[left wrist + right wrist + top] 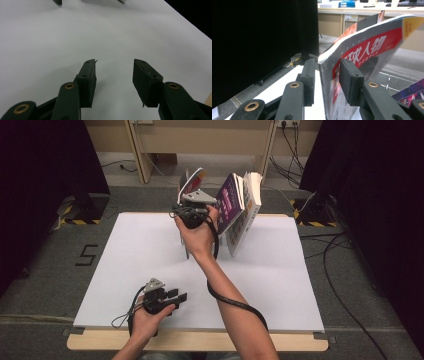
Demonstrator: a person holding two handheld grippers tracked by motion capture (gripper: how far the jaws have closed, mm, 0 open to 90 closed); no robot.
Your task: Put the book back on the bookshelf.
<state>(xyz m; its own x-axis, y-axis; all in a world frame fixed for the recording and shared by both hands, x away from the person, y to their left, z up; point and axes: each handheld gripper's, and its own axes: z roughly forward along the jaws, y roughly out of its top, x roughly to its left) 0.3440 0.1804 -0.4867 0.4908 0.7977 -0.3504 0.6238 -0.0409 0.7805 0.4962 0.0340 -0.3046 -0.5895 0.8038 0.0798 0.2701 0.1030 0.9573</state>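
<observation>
Here the right gripper sits at the far edge of the desk, its fingers spread either side of the upright magazine, not pinching it. It looks ready to topple, so back straight out without brushing the cover. The left gripper, fingers spread and empty, rests near the front edge.

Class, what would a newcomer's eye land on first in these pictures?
Probably the books standing and leaning together at the far edge of the white table. The right gripper reaches there, its jaws open around a red-lettered magazine. The left gripper waits open over bare table near the front edge.
</observation>
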